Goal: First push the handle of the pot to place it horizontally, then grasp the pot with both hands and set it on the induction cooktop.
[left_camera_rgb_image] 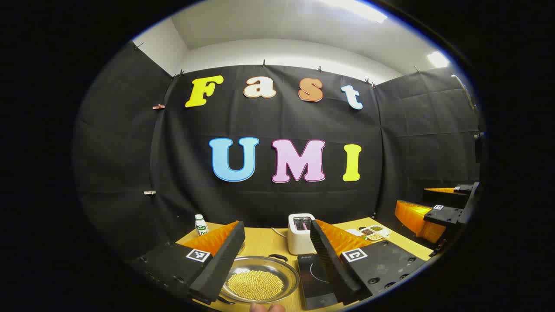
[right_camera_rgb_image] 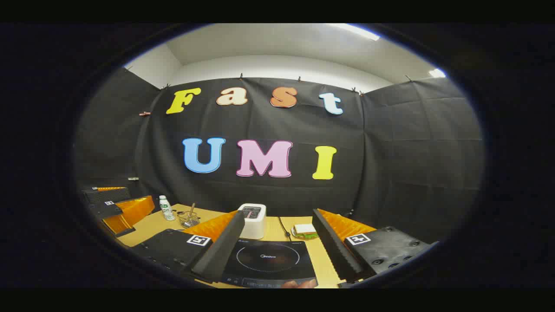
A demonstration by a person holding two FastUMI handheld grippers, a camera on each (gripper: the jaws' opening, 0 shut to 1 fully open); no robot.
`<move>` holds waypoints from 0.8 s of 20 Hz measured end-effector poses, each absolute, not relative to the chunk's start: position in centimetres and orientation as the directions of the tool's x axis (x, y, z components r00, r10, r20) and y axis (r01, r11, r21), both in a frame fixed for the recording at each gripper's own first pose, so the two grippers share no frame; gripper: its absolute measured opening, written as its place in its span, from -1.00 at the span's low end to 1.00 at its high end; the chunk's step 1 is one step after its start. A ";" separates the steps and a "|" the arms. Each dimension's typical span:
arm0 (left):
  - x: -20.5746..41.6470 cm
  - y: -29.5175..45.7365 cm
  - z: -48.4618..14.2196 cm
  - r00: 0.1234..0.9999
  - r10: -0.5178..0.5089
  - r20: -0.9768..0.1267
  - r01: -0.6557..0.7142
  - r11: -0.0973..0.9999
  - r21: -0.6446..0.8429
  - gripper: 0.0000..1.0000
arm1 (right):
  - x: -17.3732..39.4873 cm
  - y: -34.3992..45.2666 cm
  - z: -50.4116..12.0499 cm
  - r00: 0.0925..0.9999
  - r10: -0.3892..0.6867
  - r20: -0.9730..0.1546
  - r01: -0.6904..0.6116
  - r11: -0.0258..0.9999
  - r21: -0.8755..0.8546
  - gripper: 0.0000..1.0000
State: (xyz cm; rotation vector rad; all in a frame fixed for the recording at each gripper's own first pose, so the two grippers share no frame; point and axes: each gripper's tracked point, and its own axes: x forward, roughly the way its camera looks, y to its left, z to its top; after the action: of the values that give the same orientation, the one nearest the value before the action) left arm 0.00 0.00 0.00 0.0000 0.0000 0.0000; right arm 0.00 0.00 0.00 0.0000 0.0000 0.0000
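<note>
A shallow steel pot [left_camera_rgb_image: 284,271] full of small yellow beans sits on the wooden table, low between the fingers in the left gripper view. One black handle [left_camera_rgb_image: 277,257] shows on its far rim, another at its near left edge. The black induction cooktop [left_camera_rgb_image: 315,277] lies just right of the pot. My left gripper [left_camera_rgb_image: 276,225] hangs open above the pot, holding nothing. My right gripper [right_camera_rgb_image: 278,213] is open over the induction cooktop [right_camera_rgb_image: 269,259], also holding nothing. The right gripper [left_camera_rgb_image: 433,212] also shows far right in the left gripper view, and the left gripper [right_camera_rgb_image: 117,206] far left in the right gripper view.
A white toaster [left_camera_rgb_image: 300,234] stands behind the pot and cooktop. A small bottle [right_camera_rgb_image: 164,207] and a wire basket [right_camera_rgb_image: 188,219] stand at the back left. A plate with a sandwich [right_camera_rgb_image: 305,230] and small dishes of food [left_camera_rgb_image: 373,233] sit to the right. A cable [right_camera_rgb_image: 284,229] runs past the toaster.
</note>
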 end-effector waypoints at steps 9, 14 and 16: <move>0.5 0.0 -0.1 1.000 0.000 -0.003 0.000 1.000 0.002 0.89 | 0.1 -0.3 0.0 1.000 -0.009 0.001 0.009 1.000 0.005 0.92; 0.6 0.2 -0.3 1.000 0.004 -0.005 -0.004 1.000 -0.003 0.89 | 0.3 -0.2 0.0 1.000 -0.009 0.002 0.009 1.000 0.001 0.94; 0.7 0.2 -0.4 1.000 0.005 -0.006 -0.005 1.000 -0.003 0.89 | 0.4 -0.2 -0.1 1.000 -0.009 0.003 0.009 1.000 0.001 0.94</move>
State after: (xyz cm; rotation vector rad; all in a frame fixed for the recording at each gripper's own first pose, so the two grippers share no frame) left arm 0.75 0.24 -0.36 -0.0031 0.0059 0.0052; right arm 0.41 -0.21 -0.07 0.0006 -0.0027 -0.0092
